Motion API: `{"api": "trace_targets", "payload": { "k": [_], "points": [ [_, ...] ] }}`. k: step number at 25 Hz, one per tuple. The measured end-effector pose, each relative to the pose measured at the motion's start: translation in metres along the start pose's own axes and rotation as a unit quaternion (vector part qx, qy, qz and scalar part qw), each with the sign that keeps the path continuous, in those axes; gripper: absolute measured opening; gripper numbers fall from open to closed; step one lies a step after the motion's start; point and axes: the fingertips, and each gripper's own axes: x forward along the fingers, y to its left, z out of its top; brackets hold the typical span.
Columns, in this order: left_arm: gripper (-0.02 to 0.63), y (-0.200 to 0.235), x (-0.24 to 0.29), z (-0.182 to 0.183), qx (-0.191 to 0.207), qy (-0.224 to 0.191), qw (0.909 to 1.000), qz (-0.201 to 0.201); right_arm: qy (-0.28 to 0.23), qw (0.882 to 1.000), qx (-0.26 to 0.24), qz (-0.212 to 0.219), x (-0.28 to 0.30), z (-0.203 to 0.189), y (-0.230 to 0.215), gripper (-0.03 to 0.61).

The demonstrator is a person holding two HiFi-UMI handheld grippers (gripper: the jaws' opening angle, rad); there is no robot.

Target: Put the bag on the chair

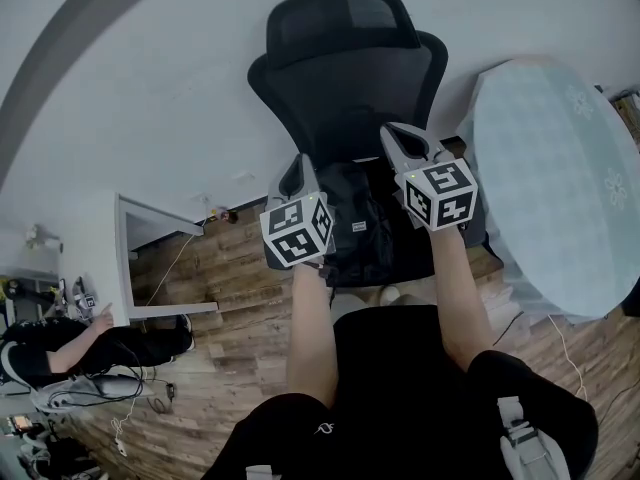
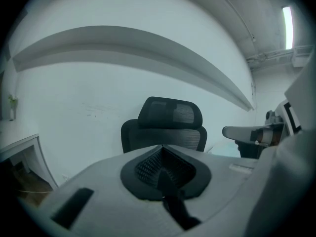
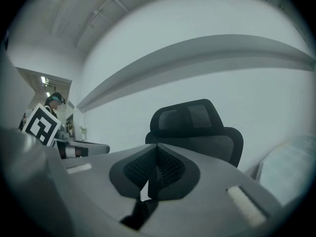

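The black bag (image 1: 352, 230) hangs in front of the black mesh office chair (image 1: 345, 63), low between my two grippers. I cannot tell if it touches the seat. My left gripper (image 1: 294, 175) is shut on a black bag strap (image 2: 177, 209) that drops from between its pads (image 2: 148, 166). My right gripper (image 1: 397, 136) is shut on another black strap (image 3: 140, 210) in the same way. The chair's backrest and headrest stand straight ahead in the left gripper view (image 2: 170, 115) and the right gripper view (image 3: 190, 117). The bag's body is hidden in both gripper views.
A round table with a pale patterned cloth (image 1: 560, 178) stands close on the chair's right. A white desk (image 1: 124, 263) is at the left, with a seated person (image 1: 60, 343) and cables on the wooden floor (image 1: 230, 298). A white wall is behind the chair.
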Motion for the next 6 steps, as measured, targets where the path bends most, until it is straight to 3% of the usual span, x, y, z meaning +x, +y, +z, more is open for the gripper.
{"api": "trace_targets", "payload": {
  "k": [6],
  "points": [
    [0.002, 0.0064, -0.0055, -0.0031, 0.005, 0.007, 0.9999, 0.007, 0.013, 1.0, -0.007, -0.006, 0.0013, -0.0058, 0.0075, 0.011]
  ]
}}
